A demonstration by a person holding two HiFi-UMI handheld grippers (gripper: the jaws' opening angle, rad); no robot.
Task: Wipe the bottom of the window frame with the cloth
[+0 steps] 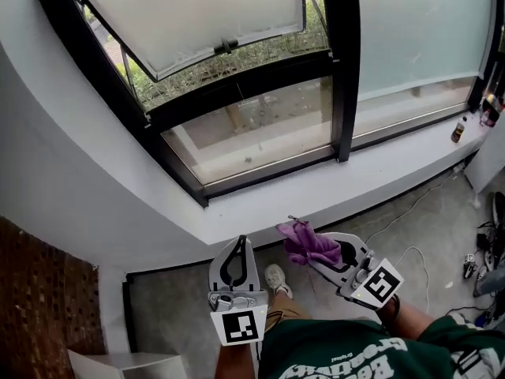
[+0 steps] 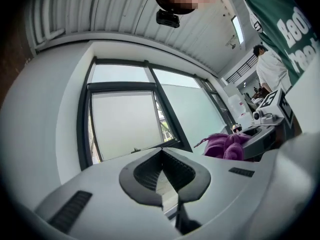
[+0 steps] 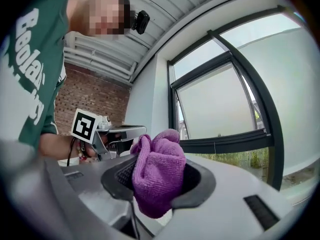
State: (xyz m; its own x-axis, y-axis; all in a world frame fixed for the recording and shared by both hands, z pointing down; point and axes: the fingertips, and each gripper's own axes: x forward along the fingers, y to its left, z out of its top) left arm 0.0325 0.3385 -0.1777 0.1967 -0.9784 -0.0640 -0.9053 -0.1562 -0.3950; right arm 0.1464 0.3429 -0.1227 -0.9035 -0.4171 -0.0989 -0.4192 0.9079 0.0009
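Observation:
A purple cloth (image 1: 309, 245) is bunched between the jaws of my right gripper (image 1: 316, 253), which is shut on it below the white sill (image 1: 260, 212). In the right gripper view the cloth (image 3: 158, 176) fills the jaws and hides the tips of that gripper (image 3: 159, 184). My left gripper (image 1: 241, 243) is beside it, to the left, with its tips together and nothing held; its own view shows that gripper (image 2: 161, 151) shut. The black bottom rail of the window frame (image 1: 260, 172) runs above the sill, beyond both grippers.
An upper sash (image 1: 197, 14) is tilted open outward. A small bottle (image 1: 458, 129) stands on the sill at far right. Cables (image 1: 410, 212) lie on the floor below. A brick wall (image 1: 39, 290) and a white box (image 1: 118, 363) are at left. My shoe (image 1: 276, 279) is between the grippers.

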